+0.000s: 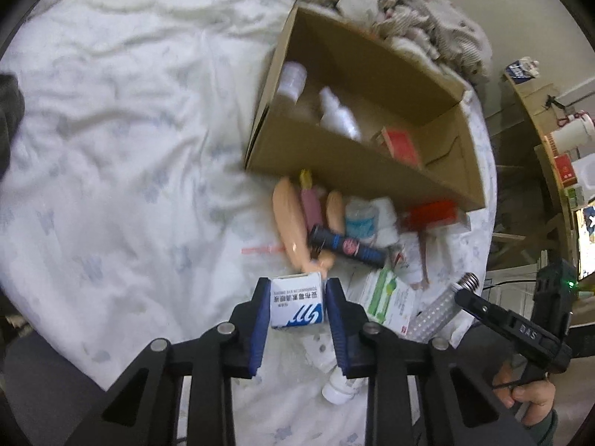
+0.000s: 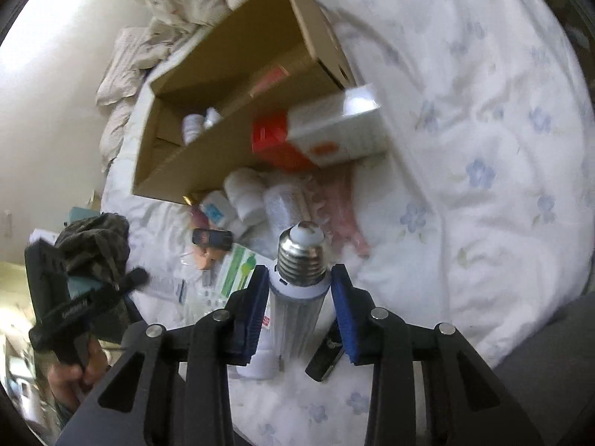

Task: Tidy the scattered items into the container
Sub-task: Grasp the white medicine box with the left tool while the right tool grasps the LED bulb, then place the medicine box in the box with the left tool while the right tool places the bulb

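My left gripper (image 1: 297, 303) is shut on a small white and blue medicine box (image 1: 296, 303), held above the bed. My right gripper (image 2: 299, 284) is shut on an LED corn bulb (image 2: 297, 290), screw base pointing forward; the bulb also shows in the left wrist view (image 1: 438, 312). The open cardboard box (image 1: 327, 152) lies on the bed ahead and holds white bottles (image 1: 338, 113) and a red box (image 1: 401, 143). Scattered items lie before it: a dark tube (image 1: 346, 247), a green and white box (image 1: 388, 299), a red carton (image 2: 275, 141), a white bottle (image 1: 340, 388).
A white floral duvet (image 1: 111, 130) covers the bed. Crumpled bedding (image 1: 409, 11) lies behind the cardboard box. Shelves with clutter (image 1: 565, 156) stand at the right beyond the bed edge. A white and orange box (image 2: 334, 130) leans by the cardboard box.
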